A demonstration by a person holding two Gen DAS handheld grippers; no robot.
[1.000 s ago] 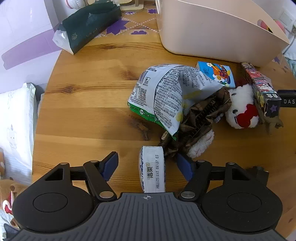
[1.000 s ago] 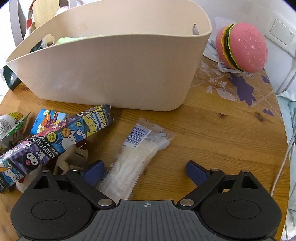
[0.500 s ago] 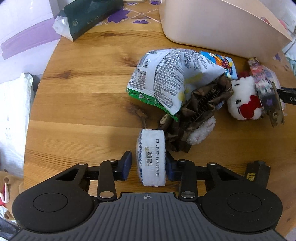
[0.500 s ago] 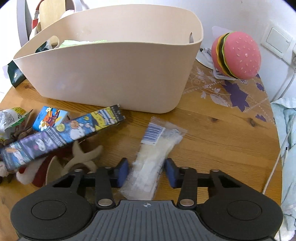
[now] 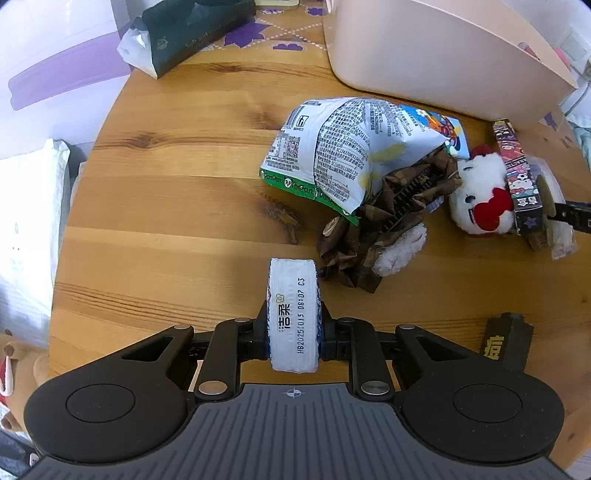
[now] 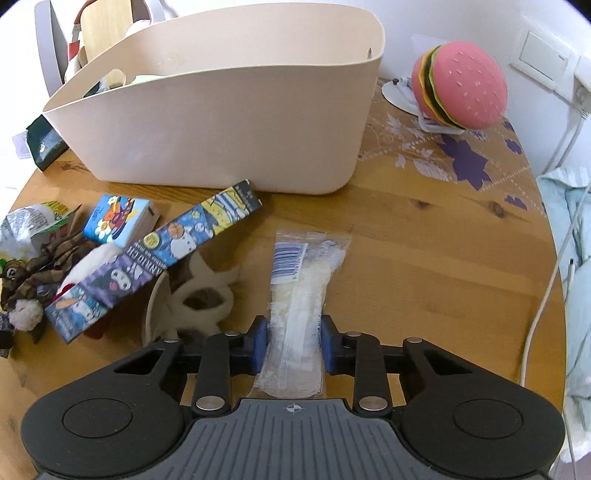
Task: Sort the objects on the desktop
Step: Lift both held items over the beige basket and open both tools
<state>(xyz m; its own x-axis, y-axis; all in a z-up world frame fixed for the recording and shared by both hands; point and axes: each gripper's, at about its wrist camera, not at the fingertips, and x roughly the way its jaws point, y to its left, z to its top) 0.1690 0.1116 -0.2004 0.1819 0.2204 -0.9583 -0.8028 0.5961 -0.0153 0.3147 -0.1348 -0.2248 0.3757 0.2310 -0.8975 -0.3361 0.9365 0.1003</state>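
Note:
My left gripper (image 5: 293, 334) is shut on a white tissue pack (image 5: 293, 314) with black print and holds it just above the wooden table (image 5: 177, 206). My right gripper (image 6: 294, 345) is shut on a clear plastic packet (image 6: 299, 291) with a barcode label, lifted a little off the table. The beige storage bin (image 6: 229, 129) stands at the back; it also shows in the left wrist view (image 5: 443, 55). A snack bag (image 5: 343, 147), a brown scrunchie (image 5: 384, 218), a white plush toy (image 5: 480, 192) and a long cartoon box (image 6: 155, 258) lie in a pile between the grippers.
A small blue cartoon box (image 6: 118, 219) and a cream hair clip (image 6: 192, 295) lie by the pile. A dark green tissue pack (image 5: 192, 33) sits at the back left. A pink burger toy (image 6: 461, 85) stands back right. A small black item (image 5: 506, 341) lies near the table's front edge.
Both grippers closed: the left on the tissue pack, the right on the plastic packet. Both then rose slightly with their loads. The long cartoon box tipped up over the pile.

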